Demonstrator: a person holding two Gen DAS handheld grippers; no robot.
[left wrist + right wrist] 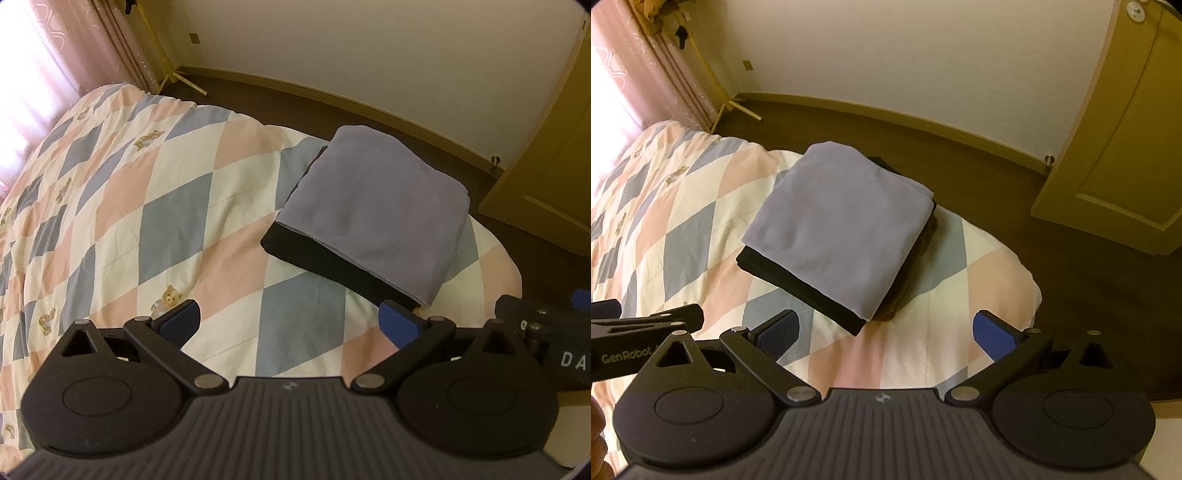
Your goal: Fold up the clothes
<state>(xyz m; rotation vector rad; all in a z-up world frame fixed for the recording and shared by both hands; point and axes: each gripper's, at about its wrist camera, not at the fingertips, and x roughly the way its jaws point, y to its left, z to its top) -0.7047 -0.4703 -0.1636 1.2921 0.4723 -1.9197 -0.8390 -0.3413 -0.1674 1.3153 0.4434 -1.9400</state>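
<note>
Two views: both look over the foot of the bed.
Left wrist view: left tongs (290, 319) spread wide, holding nothing, above the diamond-patterned quilt (177, 206); the folded lavender garment (373, 214) rests on a folded black garment (321, 264) near the bed's corner.
Right wrist view: right tongs (886, 332) equally wide apart and empty, just short of the stack (834, 229).
Progress: folding looks finished, judging by the neat pile.
Risk: the stack sits near the mattress edge; a careless nudge from either tool could slide the top layer askew or tip the pile toward the floor (1015, 206).
</note>
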